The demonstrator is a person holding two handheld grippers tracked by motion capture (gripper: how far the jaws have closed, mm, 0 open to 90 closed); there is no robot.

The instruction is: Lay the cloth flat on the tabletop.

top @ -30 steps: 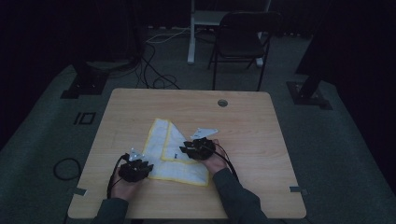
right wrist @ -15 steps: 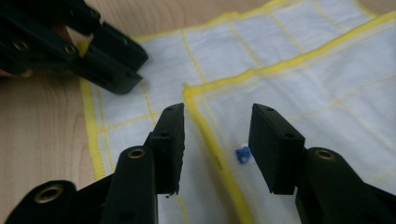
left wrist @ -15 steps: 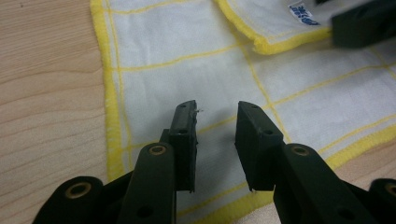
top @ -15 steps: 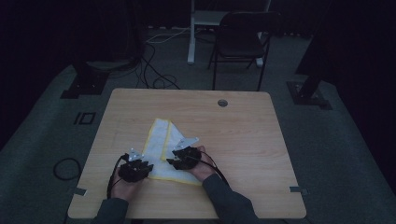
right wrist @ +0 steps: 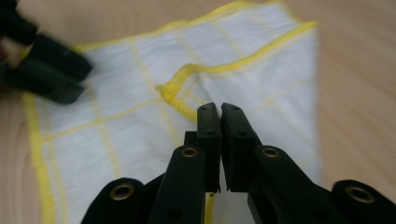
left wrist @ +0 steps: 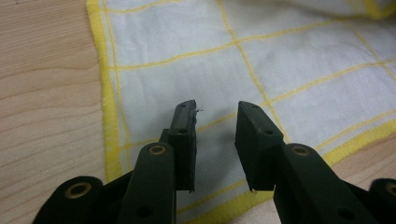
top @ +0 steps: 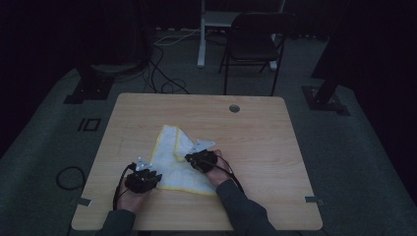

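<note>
A white cloth [top: 169, 152] with yellow grid lines and a yellow hem lies partly folded on the wooden table [top: 275, 147]. My left gripper [left wrist: 217, 112] stands open over the cloth near its lower left corner, with nothing pinched; in the high view the left gripper [top: 151, 172] sits at the cloth's near left edge. My right gripper [right wrist: 220, 108] has just been closing. Its jaws now meet at the folded yellow hem [right wrist: 177, 93], which runs in under the tips. From above, the right gripper [top: 191, 157] is at the flap in the cloth's middle. The left gripper [right wrist: 51, 70] shows blurred behind.
The table has a round cable hole [top: 234, 108] near its far edge. A dark chair [top: 253, 46] stands beyond the table, with cables [top: 162, 73] on the floor. Bare wood lies right of the cloth.
The right gripper has shifted a little over the cloth's folded flap and its jaws have come together. The left gripper has kept still.
</note>
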